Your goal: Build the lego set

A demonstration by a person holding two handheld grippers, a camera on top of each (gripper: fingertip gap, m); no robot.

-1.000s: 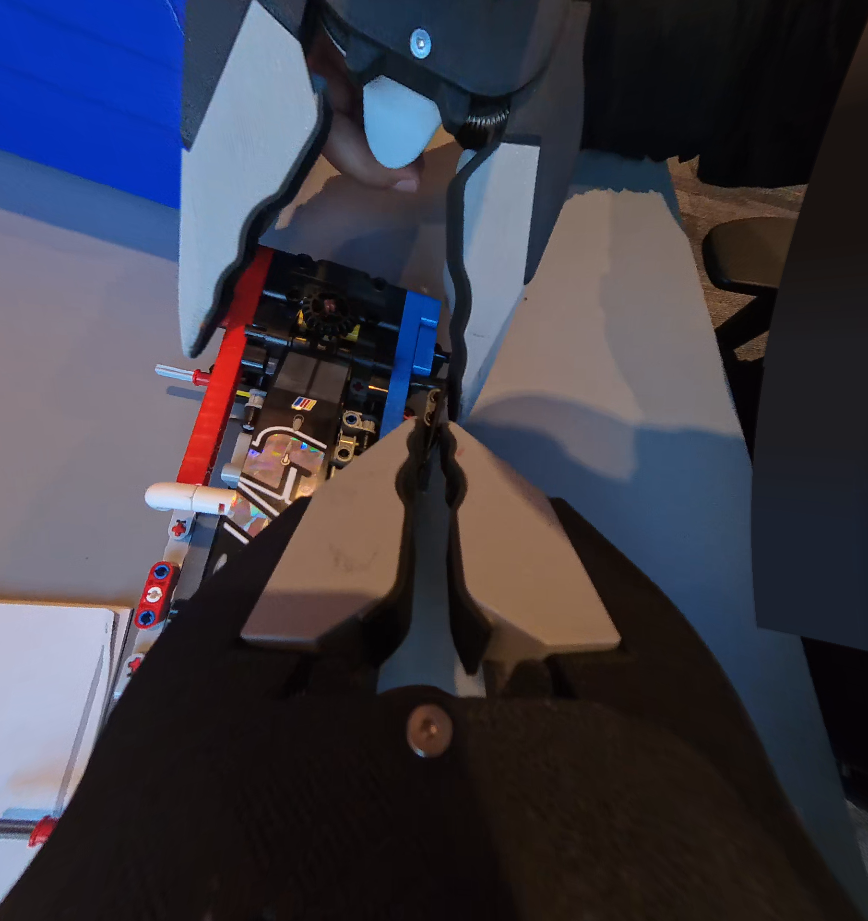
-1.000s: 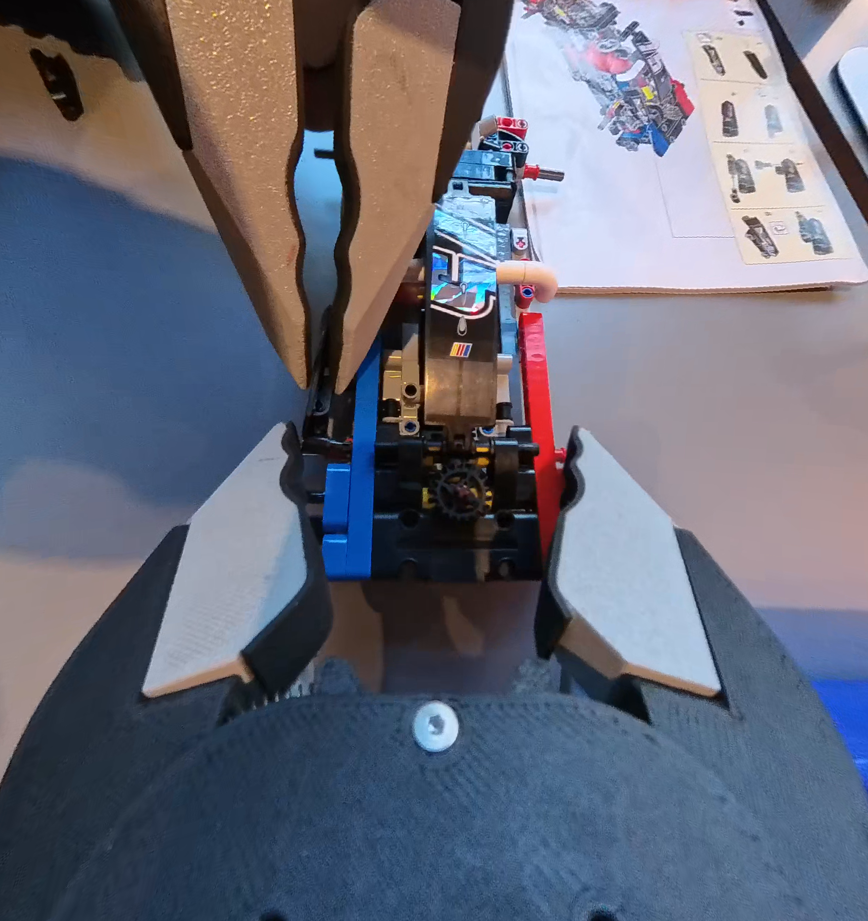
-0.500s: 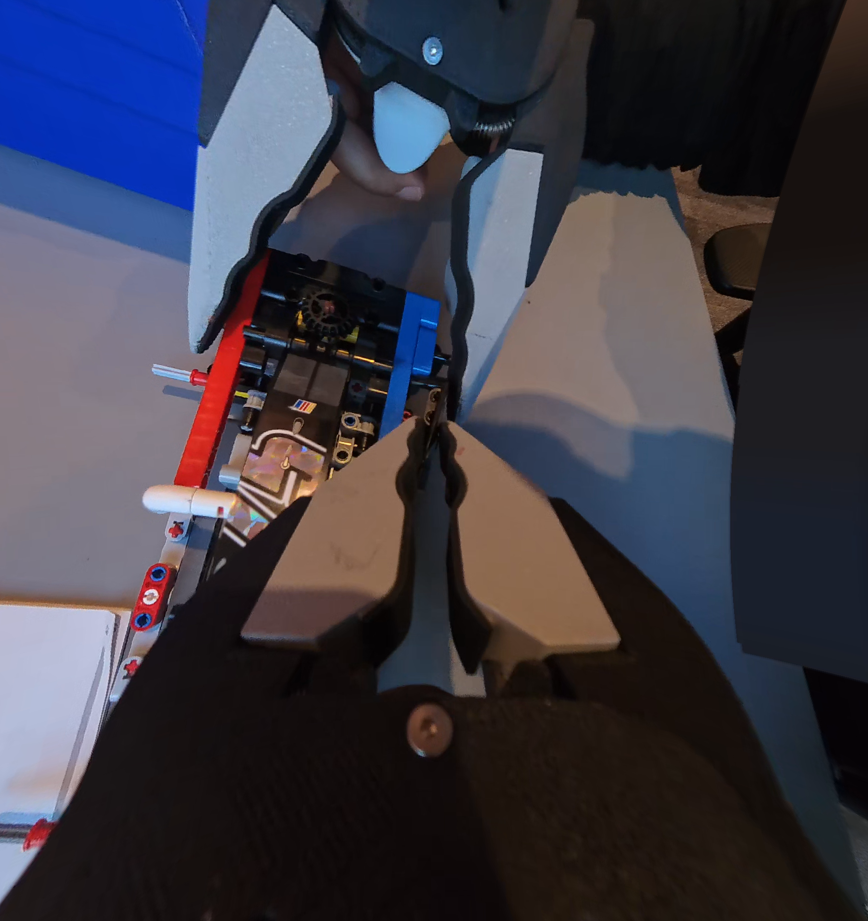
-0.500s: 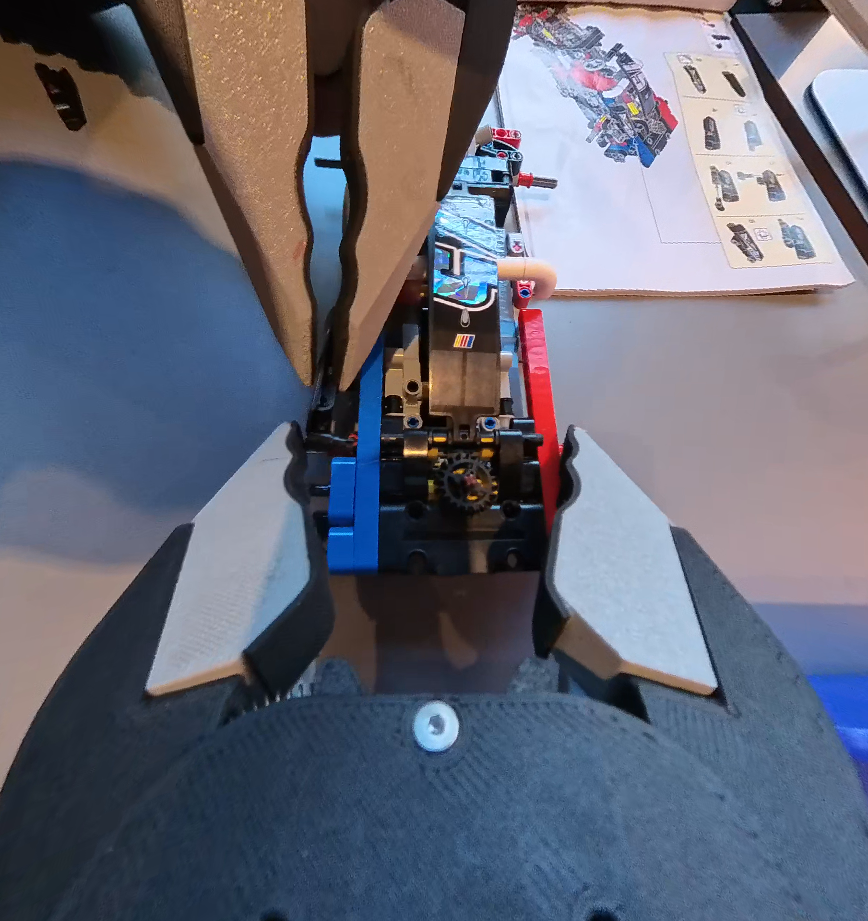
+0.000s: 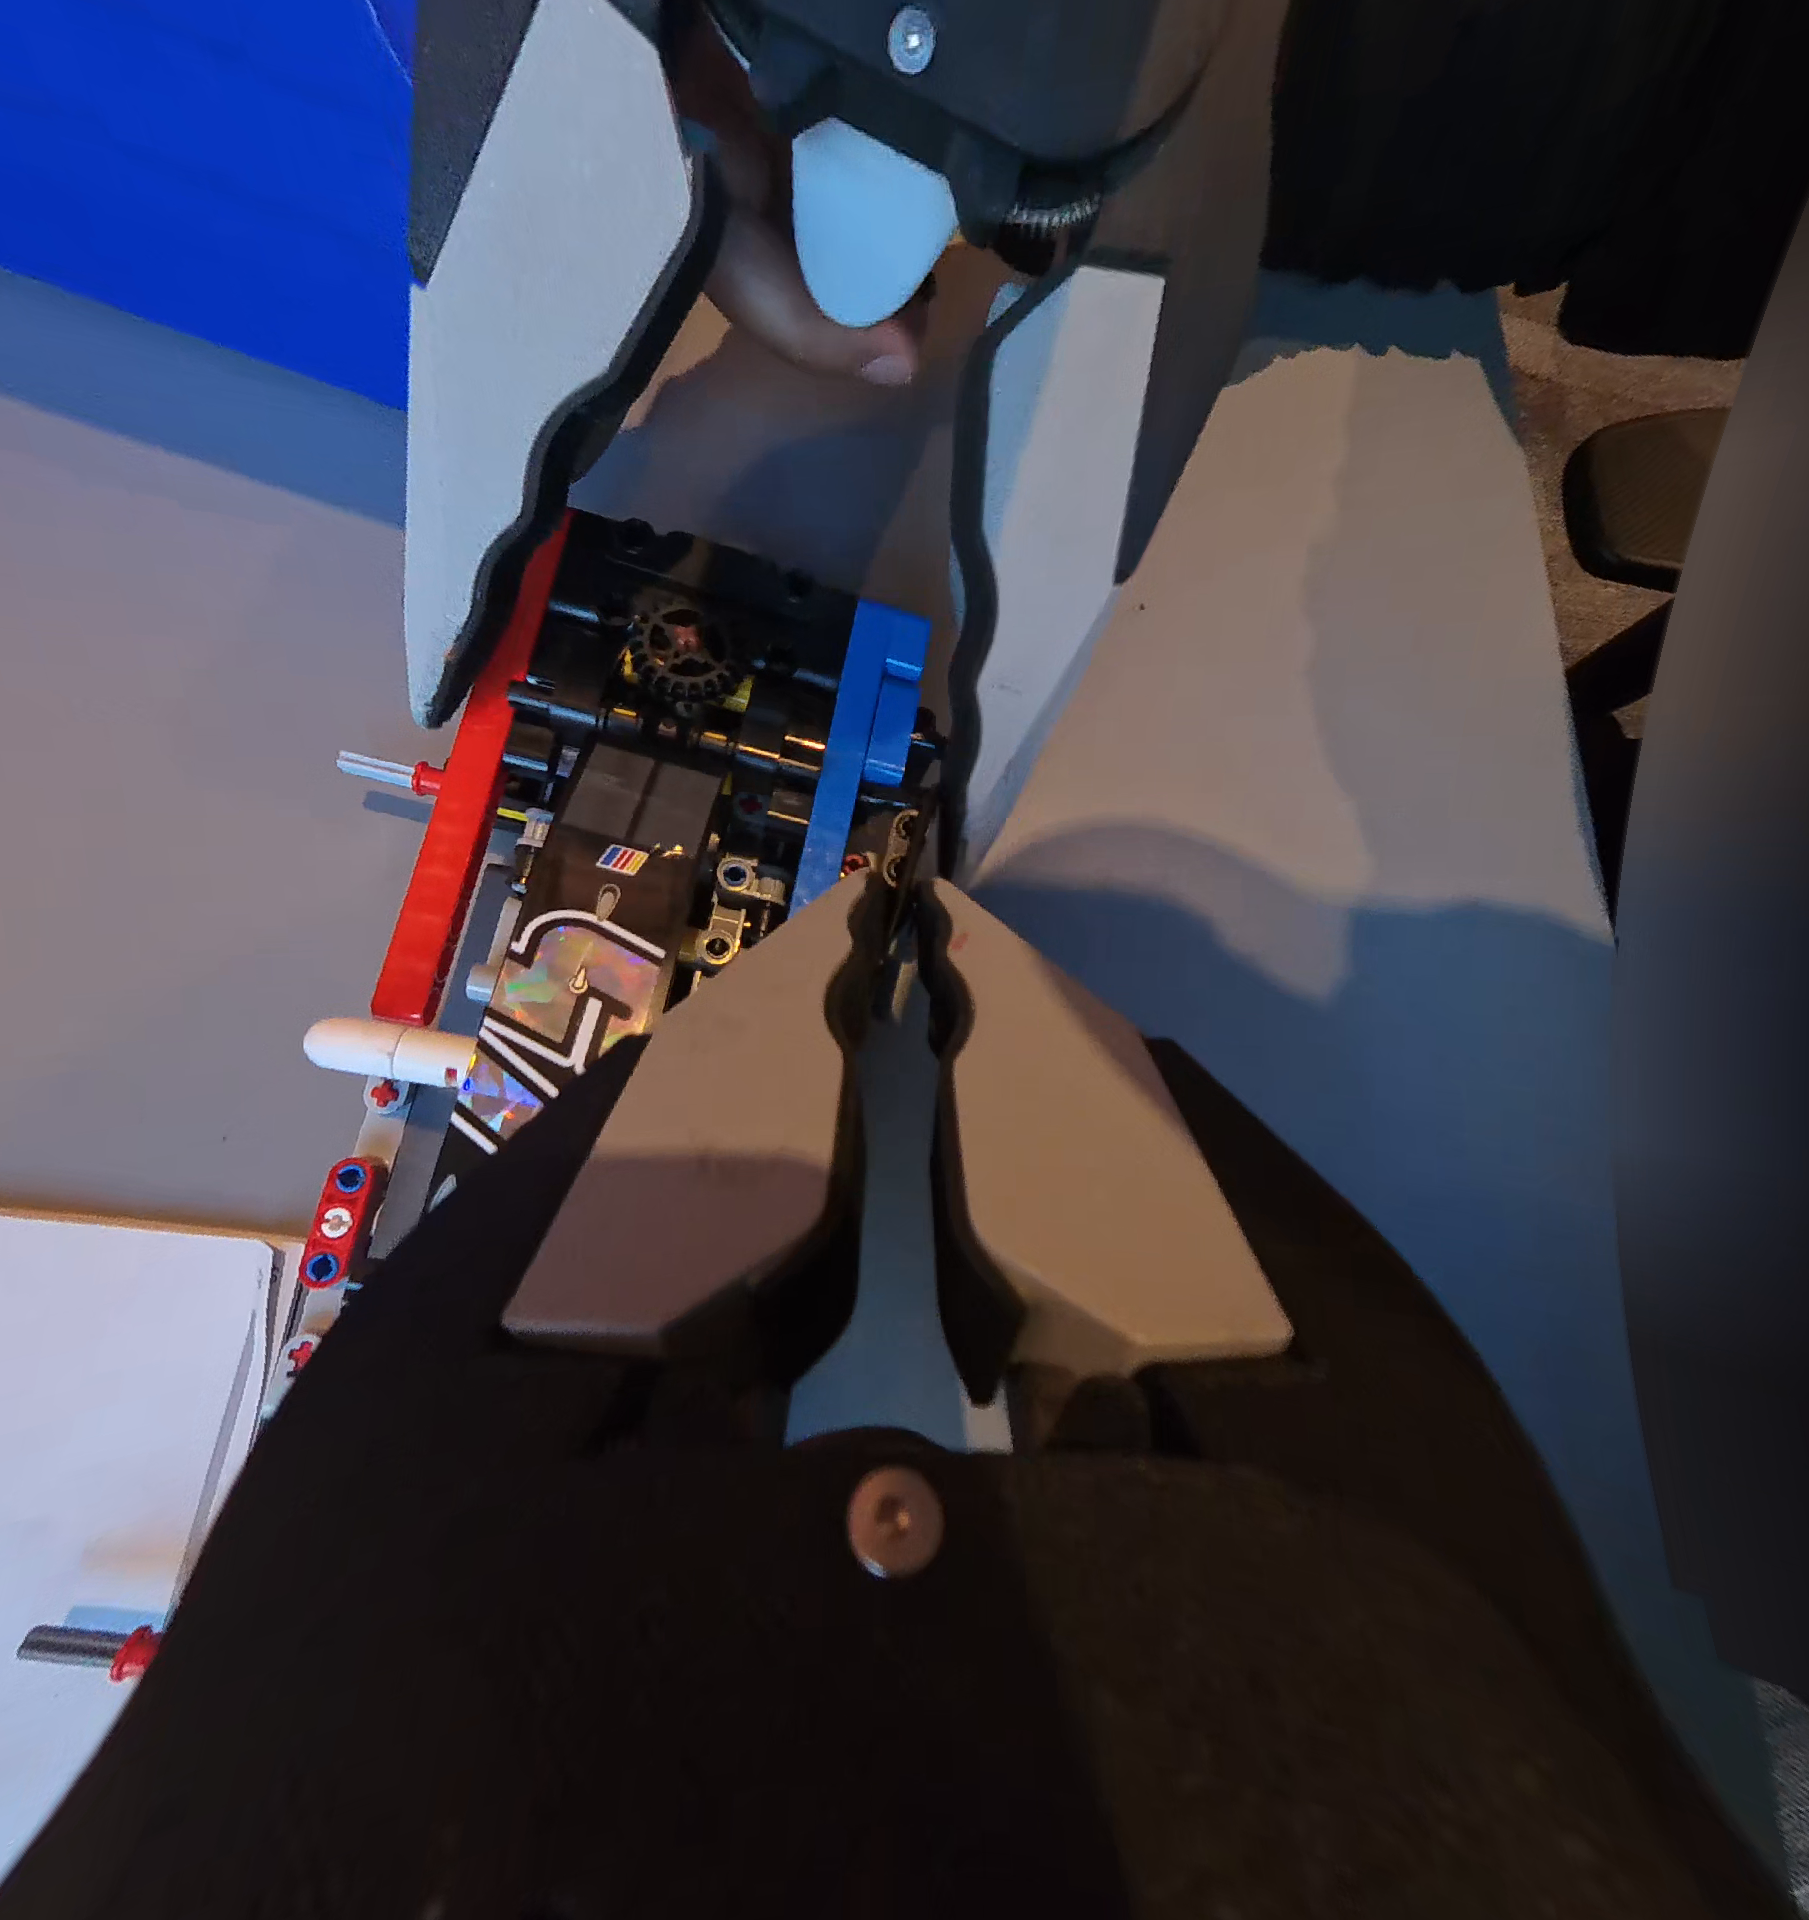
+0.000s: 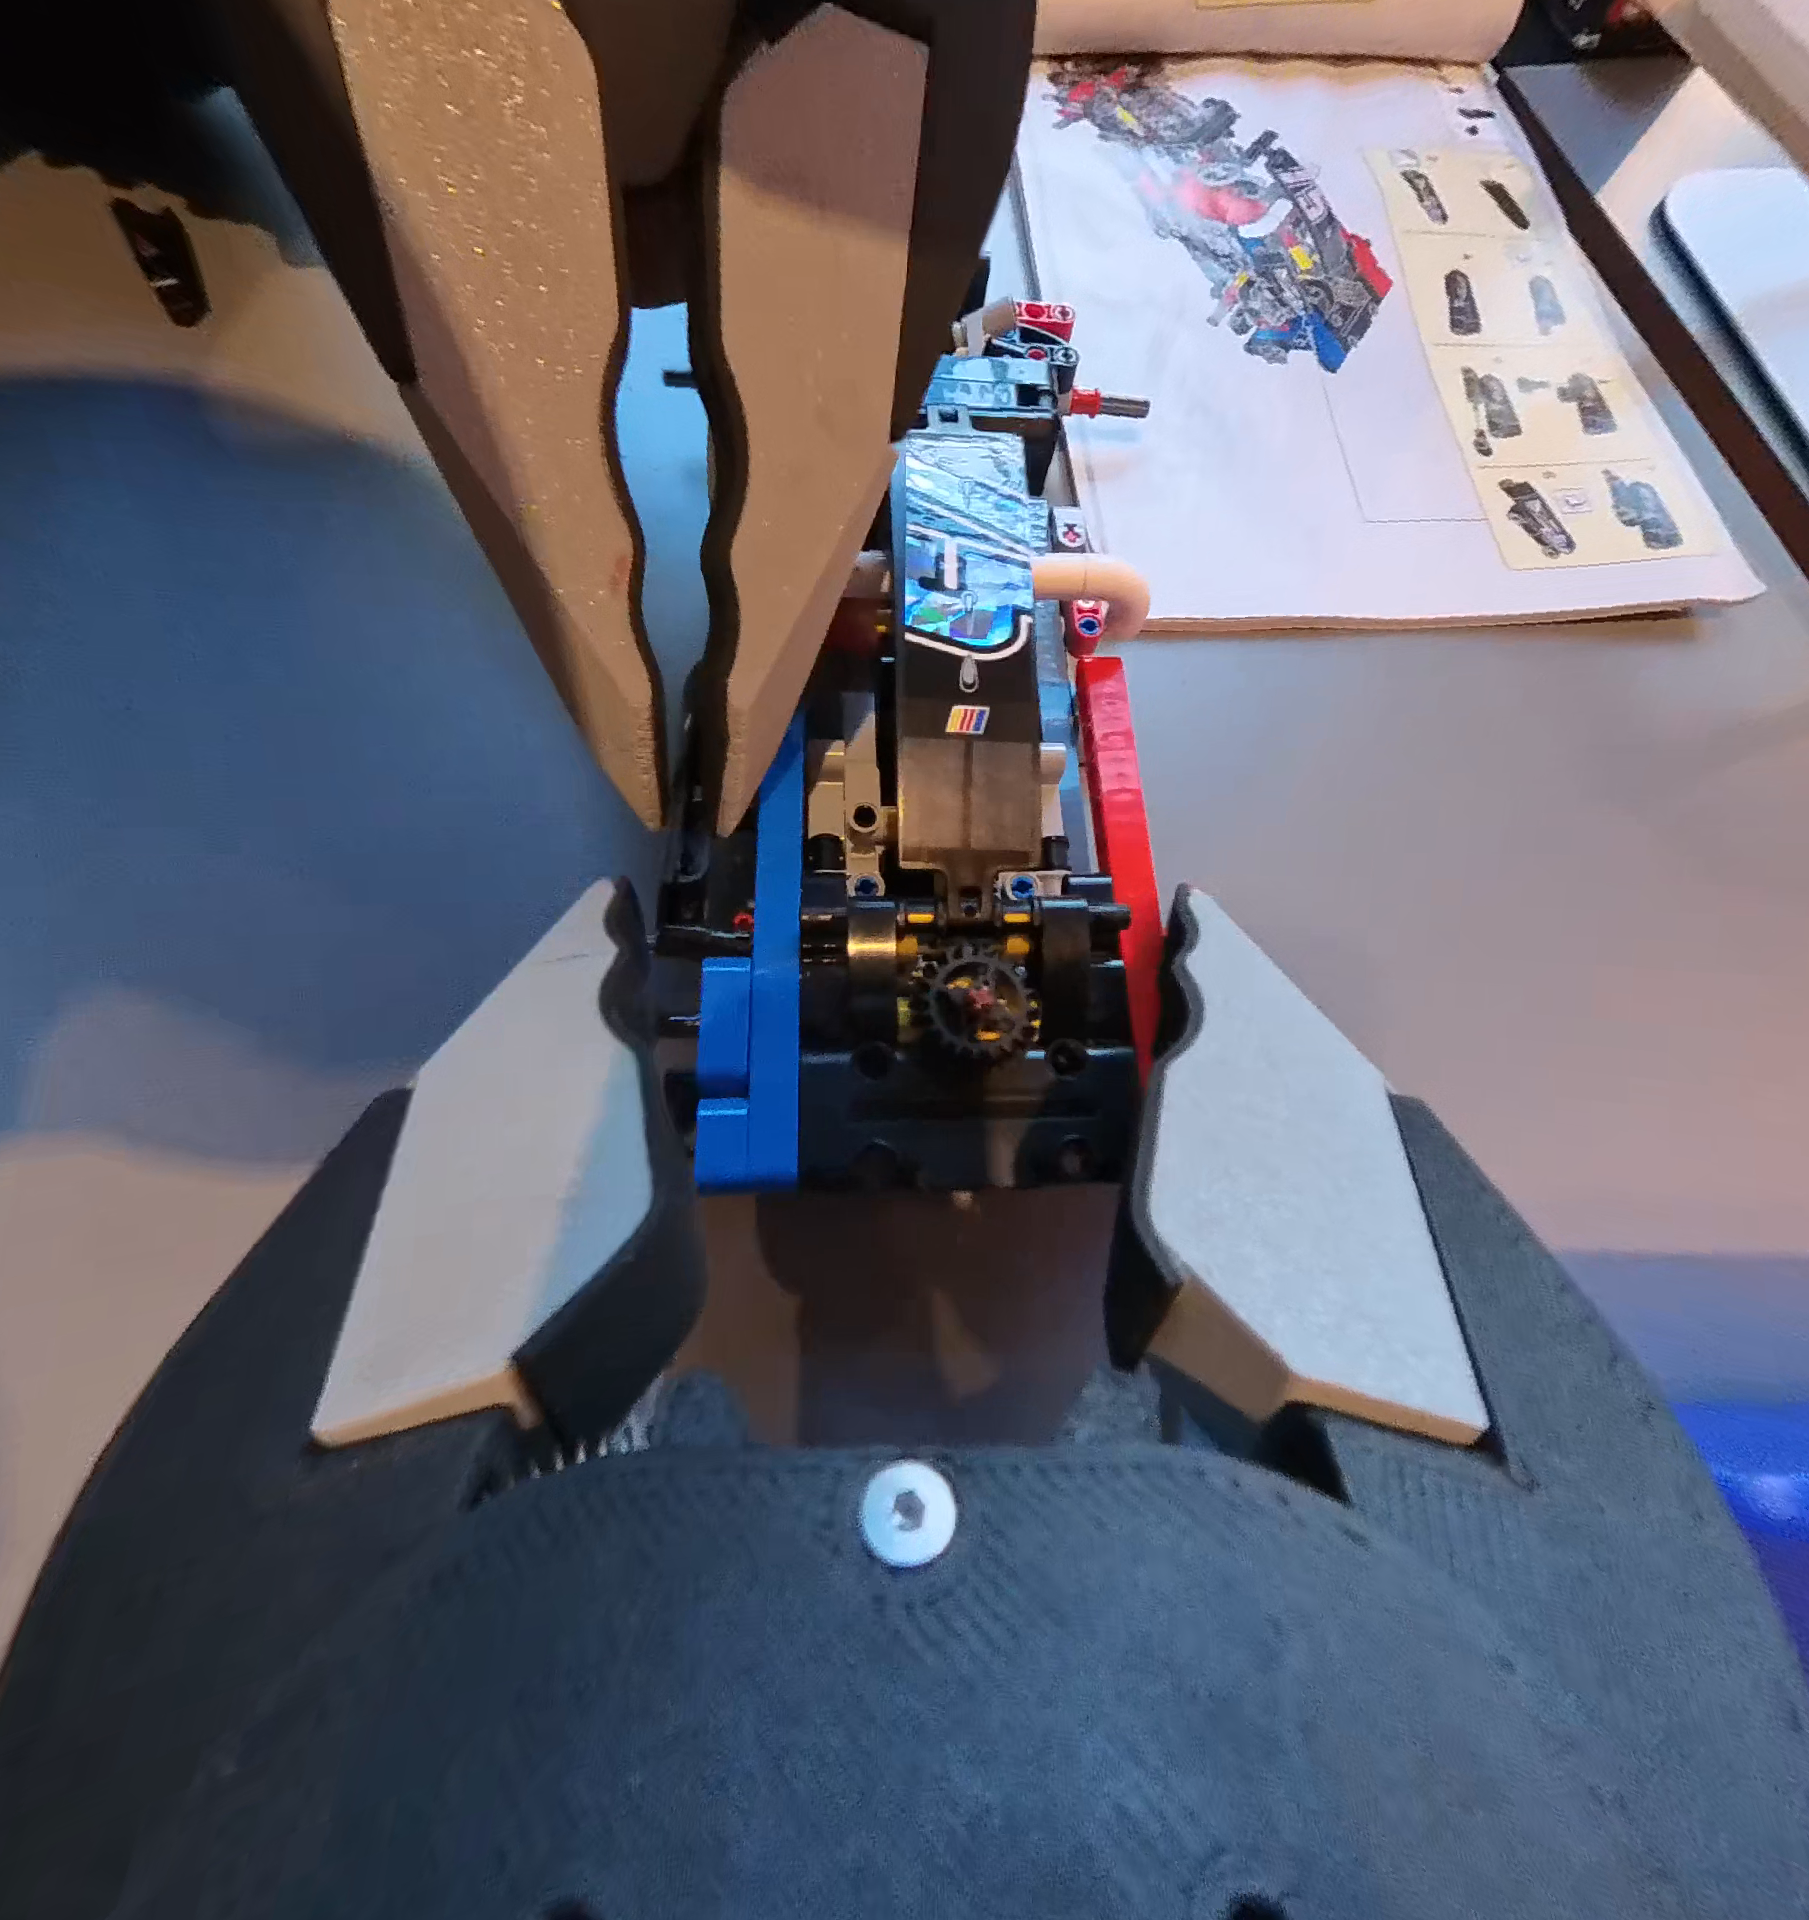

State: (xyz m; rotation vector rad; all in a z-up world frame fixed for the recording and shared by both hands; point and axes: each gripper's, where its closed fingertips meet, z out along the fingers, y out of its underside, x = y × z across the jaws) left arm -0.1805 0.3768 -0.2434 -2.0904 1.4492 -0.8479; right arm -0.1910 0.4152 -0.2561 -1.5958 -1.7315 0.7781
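The lego model (image 6: 967, 883) lies on the grey counter (image 6: 1451, 883), its end clamped between the right gripper's (image 6: 900, 977) fingers, blue beam one side, red the other. The left gripper (image 5: 895, 914) pinches a small black piece (image 5: 892, 971) against the blue beam (image 5: 843, 769). A booklet (image 6: 1295, 416) lies beyond.

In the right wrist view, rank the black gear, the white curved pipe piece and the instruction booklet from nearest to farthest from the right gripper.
1. Black gear: between the right gripper fingertips, at the model's near end.
2. White curved pipe piece: farther along the model, on its right side.
3. Instruction booklet: beyond it, upper right on the table.
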